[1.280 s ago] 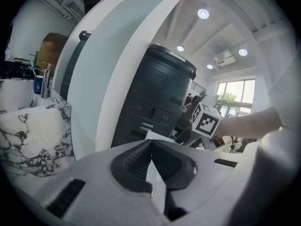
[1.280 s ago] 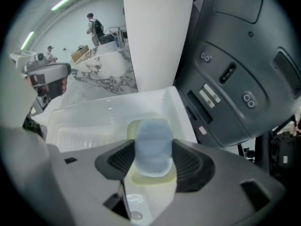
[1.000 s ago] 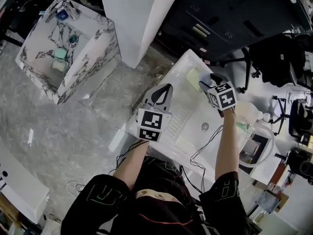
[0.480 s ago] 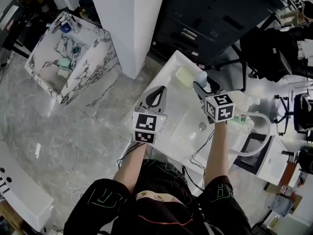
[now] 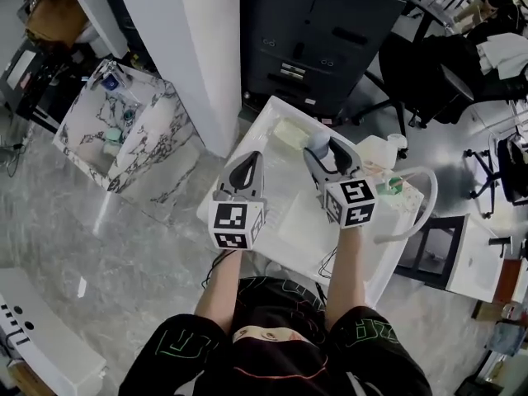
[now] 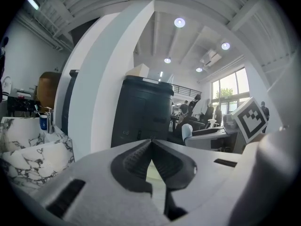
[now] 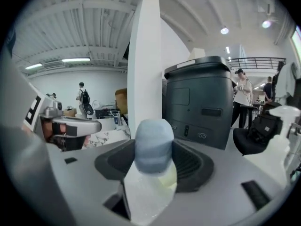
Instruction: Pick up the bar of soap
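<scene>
The bar of soap (image 7: 153, 145) is a rounded blue-grey oval. My right gripper (image 7: 155, 160) is shut on it, one dark pad on each side. In the head view the soap (image 5: 317, 143) shows at the tip of the right gripper (image 5: 322, 153), held above the white washbasin (image 5: 280, 213). My left gripper (image 5: 250, 162) hovers over the basin's left rim, beside the right one. Its jaws meet at the tips in the left gripper view (image 6: 151, 146), with nothing between them.
A pale yellow pad (image 5: 290, 134) lies at the basin's far corner. White bottles (image 5: 381, 150) and a curved hose (image 5: 417, 209) stand at the right. A marble sink (image 5: 124, 130), a white pillar (image 5: 198, 48), a dark cabinet (image 5: 330, 31) and an office chair (image 5: 429, 77) surround the basin.
The right gripper has drawn back from the yellow pad at the far corner and now holds the soap up over the basin. The left gripper has moved level with it.
</scene>
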Tool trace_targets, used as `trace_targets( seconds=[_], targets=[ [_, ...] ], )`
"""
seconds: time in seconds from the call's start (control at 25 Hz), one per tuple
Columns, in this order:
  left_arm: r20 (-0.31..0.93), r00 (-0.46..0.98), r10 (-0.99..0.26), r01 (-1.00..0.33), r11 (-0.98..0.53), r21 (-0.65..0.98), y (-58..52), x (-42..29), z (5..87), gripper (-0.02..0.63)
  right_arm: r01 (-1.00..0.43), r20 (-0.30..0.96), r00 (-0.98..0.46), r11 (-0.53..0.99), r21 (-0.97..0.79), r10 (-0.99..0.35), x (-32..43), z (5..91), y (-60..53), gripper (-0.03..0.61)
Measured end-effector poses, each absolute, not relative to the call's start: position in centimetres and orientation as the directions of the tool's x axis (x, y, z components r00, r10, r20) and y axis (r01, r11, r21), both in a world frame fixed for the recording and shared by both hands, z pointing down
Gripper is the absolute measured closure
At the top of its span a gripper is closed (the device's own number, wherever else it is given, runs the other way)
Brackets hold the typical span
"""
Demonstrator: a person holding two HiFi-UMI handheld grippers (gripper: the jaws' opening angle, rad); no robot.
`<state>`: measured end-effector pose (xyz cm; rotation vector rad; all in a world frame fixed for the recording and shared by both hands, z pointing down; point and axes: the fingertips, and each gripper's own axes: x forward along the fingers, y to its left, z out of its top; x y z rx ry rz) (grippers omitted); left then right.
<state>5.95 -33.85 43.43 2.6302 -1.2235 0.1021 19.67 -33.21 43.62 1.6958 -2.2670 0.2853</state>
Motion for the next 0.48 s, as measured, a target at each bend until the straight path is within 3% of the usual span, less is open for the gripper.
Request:
trace_targets(
  seconds=[0.48],
  targets=[
    [0.066, 0.572, -0.818, -0.816, -0.557, 0.156, -27.6, 6.3, 39.4, 0.607, -0.978, 0.113, -0.195, 0.202, 0.058, -0.974, 21.4, 38.2, -25.0, 0.324]
  ],
)
